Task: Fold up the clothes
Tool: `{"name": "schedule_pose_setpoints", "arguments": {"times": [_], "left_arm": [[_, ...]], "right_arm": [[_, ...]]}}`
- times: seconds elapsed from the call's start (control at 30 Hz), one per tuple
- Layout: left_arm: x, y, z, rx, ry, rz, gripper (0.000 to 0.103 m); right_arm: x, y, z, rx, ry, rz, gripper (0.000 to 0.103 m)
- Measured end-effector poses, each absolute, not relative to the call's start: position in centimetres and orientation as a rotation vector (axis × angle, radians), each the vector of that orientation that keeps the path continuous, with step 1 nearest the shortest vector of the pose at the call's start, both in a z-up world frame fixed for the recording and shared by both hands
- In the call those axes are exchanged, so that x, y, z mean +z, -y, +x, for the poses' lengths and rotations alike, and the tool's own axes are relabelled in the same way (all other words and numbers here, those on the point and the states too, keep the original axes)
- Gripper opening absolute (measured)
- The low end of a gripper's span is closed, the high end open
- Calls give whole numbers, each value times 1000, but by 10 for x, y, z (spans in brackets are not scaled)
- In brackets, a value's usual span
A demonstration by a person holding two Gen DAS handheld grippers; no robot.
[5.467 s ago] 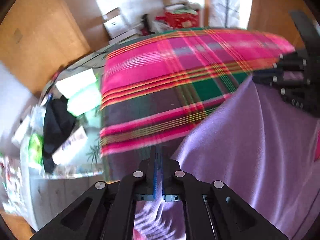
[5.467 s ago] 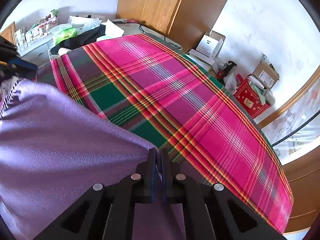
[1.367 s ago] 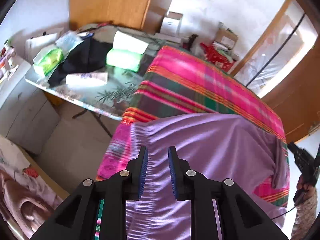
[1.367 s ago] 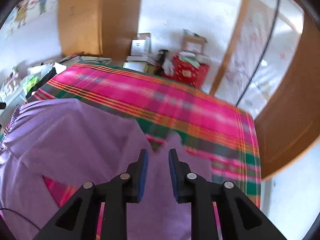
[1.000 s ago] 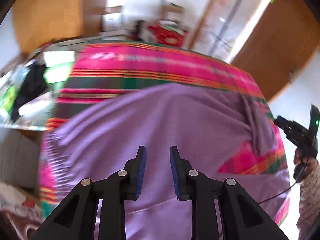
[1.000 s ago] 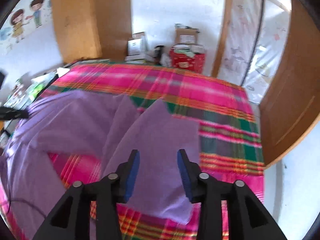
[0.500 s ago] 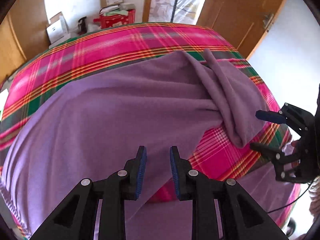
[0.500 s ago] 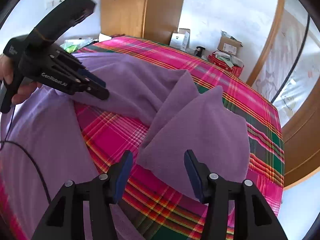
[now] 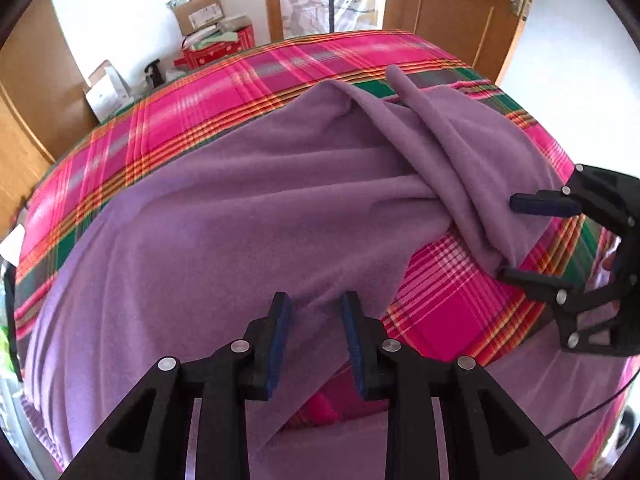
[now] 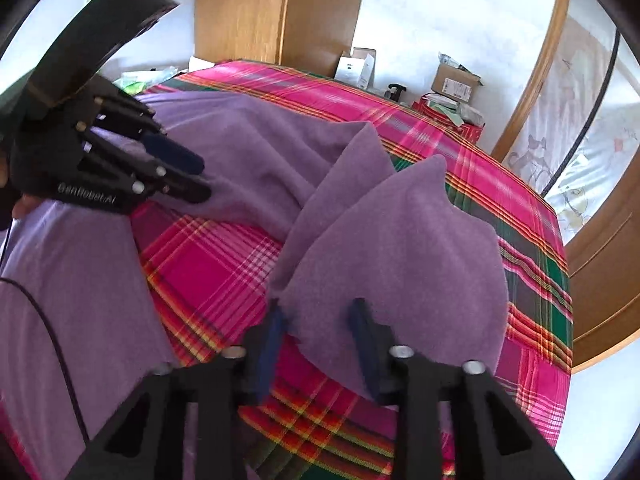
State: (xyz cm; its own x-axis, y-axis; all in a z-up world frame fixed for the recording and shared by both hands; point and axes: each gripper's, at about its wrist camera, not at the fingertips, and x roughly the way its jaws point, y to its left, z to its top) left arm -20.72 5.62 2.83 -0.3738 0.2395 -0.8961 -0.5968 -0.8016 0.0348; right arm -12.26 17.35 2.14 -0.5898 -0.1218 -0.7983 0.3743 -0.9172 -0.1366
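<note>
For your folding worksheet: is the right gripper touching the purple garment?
Cannot tell. In the left wrist view the right gripper has open jaws around the purple garment edge; contact unclear.

A purple fleece garment (image 9: 240,208) lies spread across the bed, soft and creased. One corner is folded over into a loose pointed flap (image 10: 400,248), leaving a gap of bare cover showing below it.
</note>
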Motion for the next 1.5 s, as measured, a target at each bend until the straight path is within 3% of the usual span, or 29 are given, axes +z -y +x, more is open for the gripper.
{"name": "schedule_pose_setpoints", "arguments": {"times": [0.2, 0.6, 0.97, 1.3, 1.33, 1.43, 1.5], "left_arm": [[26, -58, -209, 2203, -483, -1353, 29], [24, -83, -187, 2198, -677, -1209, 29], [19, -101, -178, 2138, -742, -1166, 33], [15, -111, -178, 2168, -775, -1106, 37], [15, -111, -178, 2156, -771, -1104, 35], [15, -111, -178, 2129, -751, -1109, 13], [16, -110, -176, 2126, -756, -1105, 9]], "right_arm": [[36, -194, -130, -2609, -294, 1223, 12], [90, -268, -158, -2976, 10, 1121, 12], [94, -278, -201, -3187, -198, 1101, 11], [71, -299, -242, -3249, -268, 1252, 11], [68, -299, -245, -3246, -275, 1268, 11], [61, -298, -255, -3239, -311, 1297, 11], [58, -298, -261, -3236, -321, 1311, 11]]}}
